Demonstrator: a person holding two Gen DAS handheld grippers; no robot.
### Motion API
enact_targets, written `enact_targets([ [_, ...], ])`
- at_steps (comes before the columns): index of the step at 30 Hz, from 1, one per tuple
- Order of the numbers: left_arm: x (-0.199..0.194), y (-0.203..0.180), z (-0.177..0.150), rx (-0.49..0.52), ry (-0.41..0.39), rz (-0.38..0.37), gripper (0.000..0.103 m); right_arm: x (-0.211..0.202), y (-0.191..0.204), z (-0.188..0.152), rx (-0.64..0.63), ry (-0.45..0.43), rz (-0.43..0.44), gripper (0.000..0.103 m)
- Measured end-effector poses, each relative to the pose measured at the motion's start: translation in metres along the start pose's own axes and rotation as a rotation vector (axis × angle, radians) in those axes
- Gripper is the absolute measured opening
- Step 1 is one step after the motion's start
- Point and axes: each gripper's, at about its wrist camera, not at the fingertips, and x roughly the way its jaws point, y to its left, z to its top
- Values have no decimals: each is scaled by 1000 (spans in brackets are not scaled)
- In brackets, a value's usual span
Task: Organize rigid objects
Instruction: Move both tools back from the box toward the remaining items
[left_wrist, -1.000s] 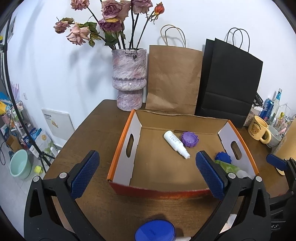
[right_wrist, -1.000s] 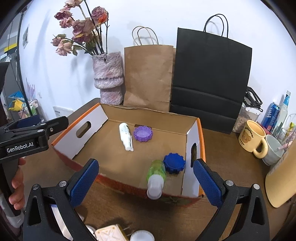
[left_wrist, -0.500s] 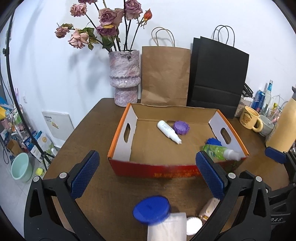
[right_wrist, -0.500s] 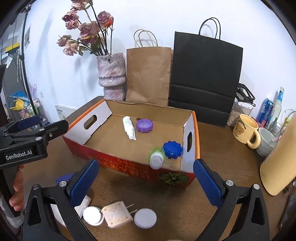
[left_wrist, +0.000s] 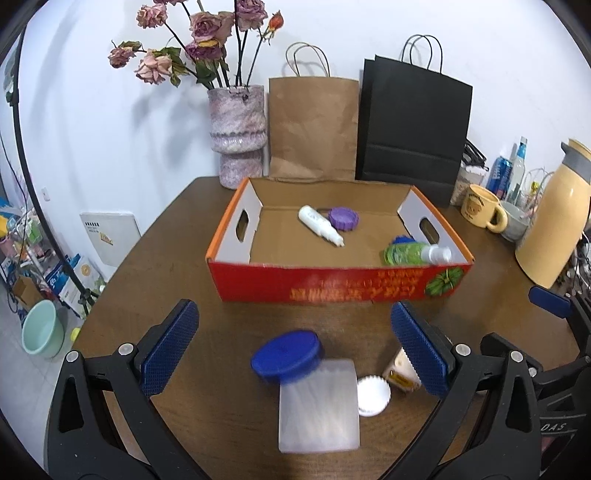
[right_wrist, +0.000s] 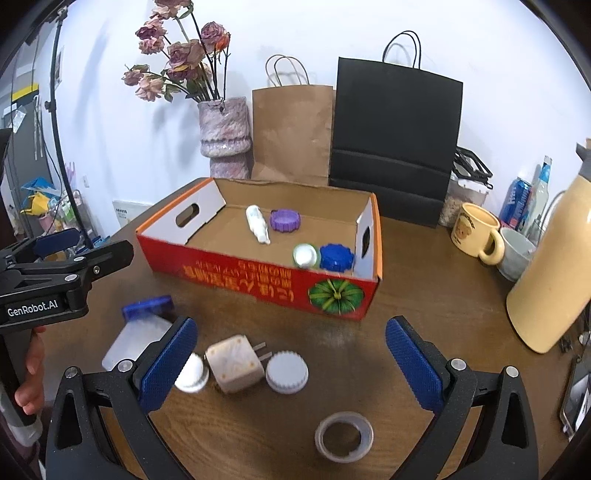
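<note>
Left wrist view: left gripper (left_wrist: 293, 345) spread wide, holding nothing.
Red-and-orange cardboard box (left_wrist: 332, 282): at 12 o'clock; holds a white squeeze bottle (left_wrist: 319, 224), purple ridged cap (left_wrist: 344, 218) and green spray bottle (left_wrist: 415, 253).
Frosted jar with blue lid (left_wrist: 306, 384): lying on the brown wooden table (left_wrist: 155, 266), at 6 o'clock between the jaws.
Right wrist view: right gripper (right_wrist: 291, 360) wide apart, empty.
Beige plug adapter (right_wrist: 236, 363): between the jaws, touching a grey ridged cap (right_wrist: 287, 372).
Grey tape roll (right_wrist: 343, 437): at 6 o'clock.
Risk: closing on the adapter may knock the crowded caps; the round jar may roll from a skewed pinch.
</note>
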Motion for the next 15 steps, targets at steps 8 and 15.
enact_targets([
  [8,-4,-7,-23,17,34,-12,103,-8,-12,-27,9,36,-21,103],
  [15,-1,-11,-43,31,78,-20,103,-4,-21,-53,-14,98,-39,103],
])
